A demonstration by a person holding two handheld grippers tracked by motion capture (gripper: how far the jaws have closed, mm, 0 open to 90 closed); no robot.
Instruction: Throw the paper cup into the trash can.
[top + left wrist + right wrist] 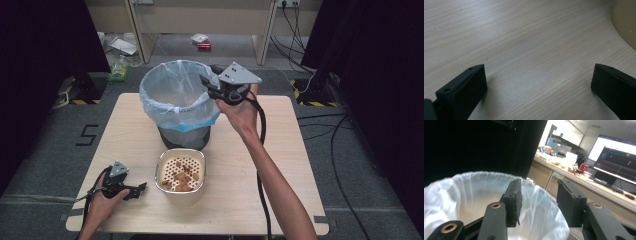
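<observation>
Right claw [212, 85] hung over the rim of the lined trash bin [175, 95], jaws apart with nothing between them. Plenty of brown food scraps [181, 178] sat in the strainer bowl [180, 176] well below it, so lots was left. Left claw [140, 189] rested wide apart on the desk [250, 165], just beside that bowl.

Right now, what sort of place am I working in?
Most likely a lab or office workroom set up for recording: a wooden table ringed by black curtains, cables trailing over grey carpet, and a workbench with lit monitors behind.
</observation>
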